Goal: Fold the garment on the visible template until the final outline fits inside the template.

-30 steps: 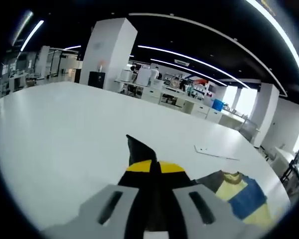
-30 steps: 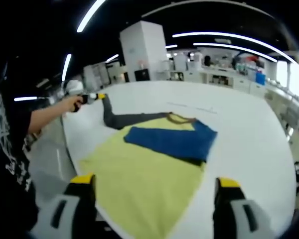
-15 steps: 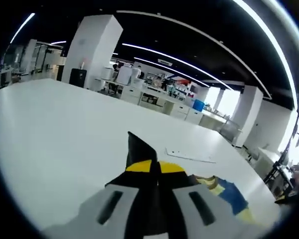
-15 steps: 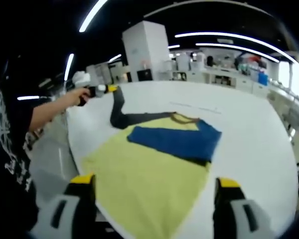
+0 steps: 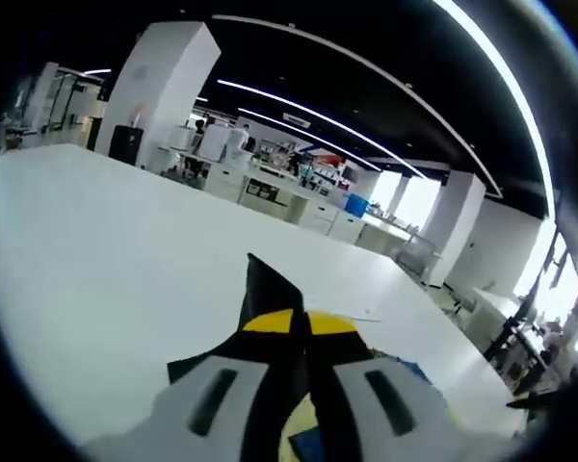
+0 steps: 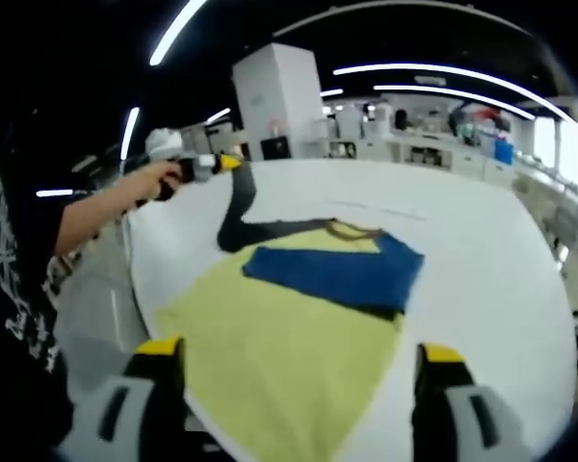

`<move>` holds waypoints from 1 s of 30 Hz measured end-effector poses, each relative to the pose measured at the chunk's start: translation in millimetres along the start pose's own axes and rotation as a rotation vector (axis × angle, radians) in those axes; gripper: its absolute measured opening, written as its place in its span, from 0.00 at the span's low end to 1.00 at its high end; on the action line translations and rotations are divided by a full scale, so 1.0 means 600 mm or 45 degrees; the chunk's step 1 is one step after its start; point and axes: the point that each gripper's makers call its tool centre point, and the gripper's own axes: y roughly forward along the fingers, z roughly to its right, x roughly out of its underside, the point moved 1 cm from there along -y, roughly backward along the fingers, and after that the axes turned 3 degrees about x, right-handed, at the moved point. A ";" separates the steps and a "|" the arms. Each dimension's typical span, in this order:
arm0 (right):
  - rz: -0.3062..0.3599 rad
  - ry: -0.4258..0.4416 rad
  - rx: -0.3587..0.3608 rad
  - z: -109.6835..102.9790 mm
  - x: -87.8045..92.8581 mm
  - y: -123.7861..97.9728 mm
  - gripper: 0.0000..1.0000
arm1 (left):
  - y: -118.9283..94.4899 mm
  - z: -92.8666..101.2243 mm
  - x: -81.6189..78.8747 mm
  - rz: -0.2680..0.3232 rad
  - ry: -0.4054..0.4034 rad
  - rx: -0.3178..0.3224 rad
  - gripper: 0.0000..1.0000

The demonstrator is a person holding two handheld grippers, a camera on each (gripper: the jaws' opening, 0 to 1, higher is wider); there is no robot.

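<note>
A yellow garment (image 6: 279, 337) lies flat on the white table (image 6: 482, 250), with a blue sleeve (image 6: 337, 274) folded across its chest. A person's hand holds my left gripper (image 6: 231, 163) above the table's left side, shut on the end of the dark grey sleeve (image 6: 239, 214), which hangs taut down to the shoulder. In the left gripper view the left gripper (image 5: 303, 320) pinches that dark sleeve (image 5: 266, 289), with a bit of yellow and blue cloth (image 5: 397, 372) below. My right gripper (image 6: 299, 352) stands open over the garment's near hem, holding nothing.
A thin pale line (image 6: 376, 209) marks the table beyond the collar. The table edge (image 6: 140, 289) runs close along the garment's left side, by the person's dark sleeve (image 6: 14, 318). Desks and a white pillar (image 6: 279, 96) stand far behind.
The left gripper has carried the dark sleeve end up and to the right, toward the garment's body. The right gripper and the rest of the garment have stayed put.
</note>
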 end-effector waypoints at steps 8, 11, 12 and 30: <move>-0.016 -0.002 -0.003 0.001 0.009 -0.002 0.99 | 0.030 0.066 0.005 0.012 -0.033 0.080 0.00; -0.025 0.007 0.001 0.006 0.012 -0.002 0.99 | 0.045 0.092 0.016 -0.002 -0.044 0.095 0.00; -0.029 0.008 0.002 0.006 0.013 -0.002 0.99 | 0.052 0.101 0.020 -0.008 -0.057 0.104 0.00; -0.068 0.010 0.004 0.009 0.029 0.003 0.99 | 0.107 0.257 0.090 -0.062 0.030 0.346 0.00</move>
